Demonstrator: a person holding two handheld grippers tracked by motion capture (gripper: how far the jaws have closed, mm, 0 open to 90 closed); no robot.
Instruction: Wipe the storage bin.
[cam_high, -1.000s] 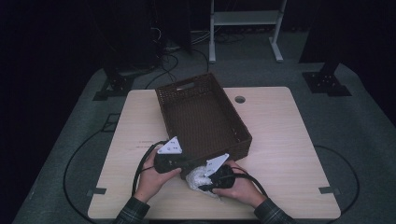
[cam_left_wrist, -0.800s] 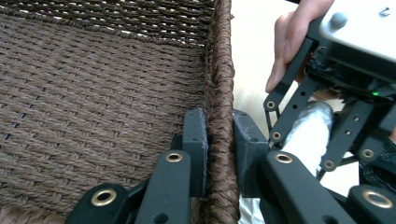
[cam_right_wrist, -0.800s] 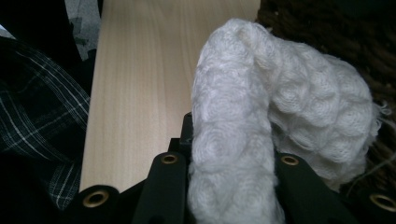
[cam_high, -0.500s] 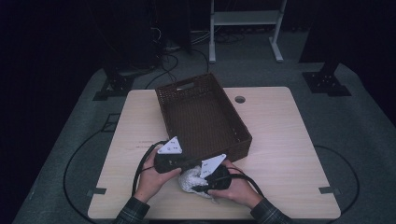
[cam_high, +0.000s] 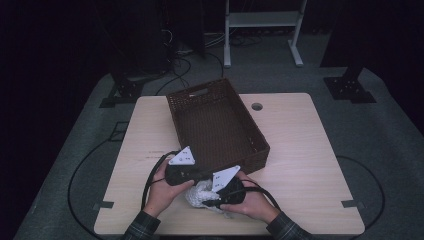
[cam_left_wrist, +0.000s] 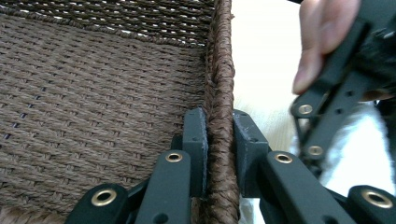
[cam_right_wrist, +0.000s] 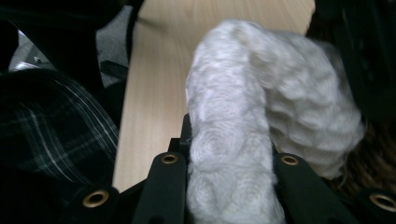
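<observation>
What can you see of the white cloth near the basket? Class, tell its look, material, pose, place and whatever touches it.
The white cloth is a soft, fluffy fabric with a bumpy, wavy knit-like texture, bunched and folded over itself. It sits at the table's near edge, just in front of the brown woven basket, between the person's hands. The right gripper is shut on it, a thick fold pressed between the black jaws. Its full shape cannot be made out.
</observation>
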